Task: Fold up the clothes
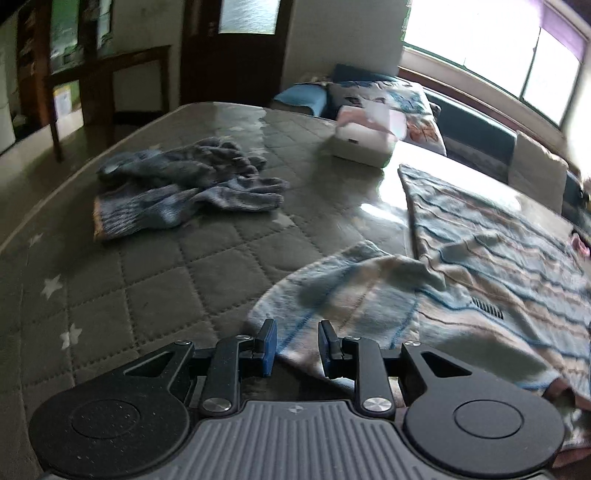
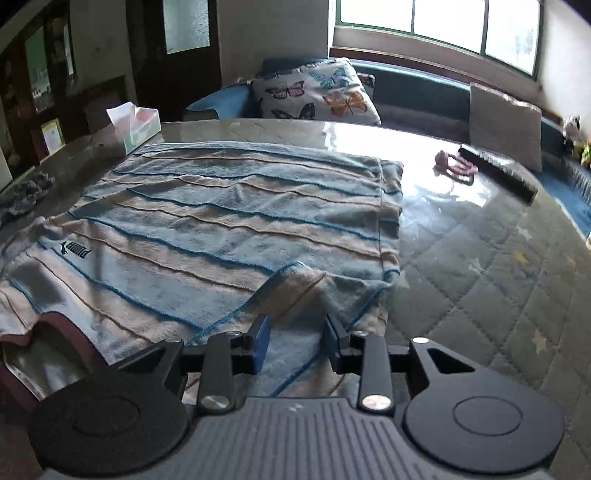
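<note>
Mid-fold: striped T-shirt point(image 2: 229, 206) flat on tabletop point(image 2: 480, 280). Left hand-held gripper point(image 1: 297, 347) and right hand-held gripper point(image 2: 297, 343) agape over sleeves, nothing pinched. Next, likely: clamp sleeves, fold inward.

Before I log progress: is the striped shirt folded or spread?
Mostly spread: the striped shirt lies flat on the quilted table cover, with only its sleeve folded inward.

This is a room in a home. A grey quilted cover with little white stars point(image 2: 491, 295) lies on the tabletop. Behind it is a blue sofa point(image 2: 417, 92) with a butterfly cushion point(image 2: 317, 92), under a big bright window point(image 2: 436, 18). A dark wooden door point(image 1: 232, 51) stands nearby.
</note>
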Motion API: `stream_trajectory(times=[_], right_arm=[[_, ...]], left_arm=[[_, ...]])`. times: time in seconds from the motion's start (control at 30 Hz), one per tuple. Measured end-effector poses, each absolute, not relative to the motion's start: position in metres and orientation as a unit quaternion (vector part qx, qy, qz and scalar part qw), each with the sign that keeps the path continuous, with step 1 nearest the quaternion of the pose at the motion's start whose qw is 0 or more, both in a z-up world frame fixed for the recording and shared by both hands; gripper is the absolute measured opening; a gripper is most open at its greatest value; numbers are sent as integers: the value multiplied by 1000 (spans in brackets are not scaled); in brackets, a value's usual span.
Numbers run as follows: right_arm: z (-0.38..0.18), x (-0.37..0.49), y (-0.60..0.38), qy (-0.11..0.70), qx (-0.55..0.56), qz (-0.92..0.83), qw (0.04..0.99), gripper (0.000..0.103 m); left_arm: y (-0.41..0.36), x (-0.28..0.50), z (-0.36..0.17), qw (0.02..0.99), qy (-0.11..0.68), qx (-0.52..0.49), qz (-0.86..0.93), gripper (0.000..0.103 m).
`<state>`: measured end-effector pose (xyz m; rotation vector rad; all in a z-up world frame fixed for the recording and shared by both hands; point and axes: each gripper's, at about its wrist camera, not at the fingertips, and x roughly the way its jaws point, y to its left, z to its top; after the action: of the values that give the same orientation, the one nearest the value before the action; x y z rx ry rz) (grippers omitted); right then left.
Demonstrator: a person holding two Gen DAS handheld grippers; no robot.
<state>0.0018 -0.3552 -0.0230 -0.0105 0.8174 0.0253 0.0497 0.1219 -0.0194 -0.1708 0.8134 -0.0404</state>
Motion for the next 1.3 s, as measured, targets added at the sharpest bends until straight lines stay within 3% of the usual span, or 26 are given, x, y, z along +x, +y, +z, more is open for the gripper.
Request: stream_trajectory(times=[0.3,0.67,0.8,0.9,1.13,1.23,1.3], right_arm=[[-2,5,-321,387,-22,77,919,34],[5,28,-193,387,-75,287,873,34],[-7,38,-149,394,-86,325,856,34],[-18,36,-128,401,-97,344,844,34],[-17,27,-108,392,-116,379,830,33],[-13,42,-113,387,-100,351,847,33],[-14,54,-117,387,-92,328,857,33]], left_arm=[[131,47,-16,904,404,-136,-24,30],[137,41,-20,889,415,-186,-53,27],[142,43,-21,891,407,-192,-57,8],[144,41,-19,894,399,-193,-61,4],[144,33,-9,904,388,-172,-52,7],[143,32,-9,905,389,-169,-35,21],[143,31,-10,905,391,-169,-23,24]])
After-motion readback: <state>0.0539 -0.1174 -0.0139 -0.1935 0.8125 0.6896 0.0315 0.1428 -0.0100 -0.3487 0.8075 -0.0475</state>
